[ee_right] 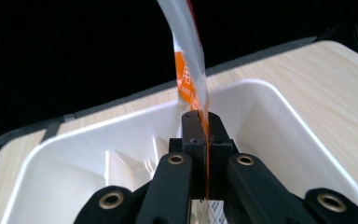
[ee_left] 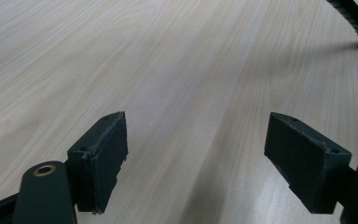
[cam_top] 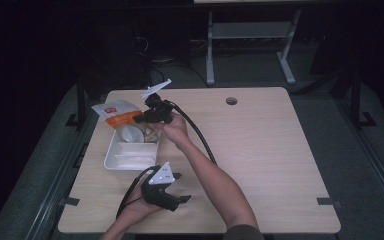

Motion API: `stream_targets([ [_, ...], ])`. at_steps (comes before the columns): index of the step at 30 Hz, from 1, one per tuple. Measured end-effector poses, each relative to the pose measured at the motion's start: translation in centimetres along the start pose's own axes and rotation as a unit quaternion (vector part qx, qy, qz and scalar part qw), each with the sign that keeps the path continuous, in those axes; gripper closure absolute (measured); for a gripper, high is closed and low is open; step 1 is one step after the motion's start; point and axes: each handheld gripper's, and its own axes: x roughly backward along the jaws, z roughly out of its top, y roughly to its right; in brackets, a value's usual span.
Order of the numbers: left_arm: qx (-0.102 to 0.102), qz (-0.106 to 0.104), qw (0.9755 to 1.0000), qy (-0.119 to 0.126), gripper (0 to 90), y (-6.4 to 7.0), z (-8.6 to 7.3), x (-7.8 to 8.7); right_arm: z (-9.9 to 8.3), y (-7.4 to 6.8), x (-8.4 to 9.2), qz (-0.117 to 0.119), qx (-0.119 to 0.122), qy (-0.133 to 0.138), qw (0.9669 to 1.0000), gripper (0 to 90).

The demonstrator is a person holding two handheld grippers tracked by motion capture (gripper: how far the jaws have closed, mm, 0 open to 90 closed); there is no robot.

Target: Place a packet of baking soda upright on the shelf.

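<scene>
The right claw is gripping the orange packet above the white tray near the counter's left edge; the left claw is hovering open near its front edge.

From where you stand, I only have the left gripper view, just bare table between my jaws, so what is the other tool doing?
Observer: The right tool is shut on an orange and white packet.
Operator: Where is that packet?
Observer: It hangs over the white tray, by the tray's far end in the high view.
Operator: Is the tray divided?
Observer: Yes, the right gripper view shows partition walls inside it.
Operator: And my left tool?
Observer: The left tool is open near the table's front edge, just below the tray in the high view.
</scene>
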Motion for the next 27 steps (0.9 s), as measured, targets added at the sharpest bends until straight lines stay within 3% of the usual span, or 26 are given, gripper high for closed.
stream_targets([
  [6,-0.001,0.002,1.0,-0.002,21.0,0.0,0.0,-0.1,-0.8,0.6,0.2,-0.001,-0.015,-0.003,0.9999,88.4],
  [14,-0.001,0.002,1.0,-0.003,21.0,0.1,0.0,-0.1,-1.8,0.5,0.2,-0.025,0.002,-0.05,0.9985,80.8],
  [21,-0.001,0.002,1.0,-0.003,21.0,0.1,0.0,-0.2,-3.0,0.4,0.4,-0.021,0.005,-0.07,0.9973,77.7],
  [27,-0.001,0.002,1.0,-0.004,21.0,0.1,0.1,-0.2,-3.6,0.2,-0.1,-0.021,0.015,-0.09,0.9956,80.4],
])
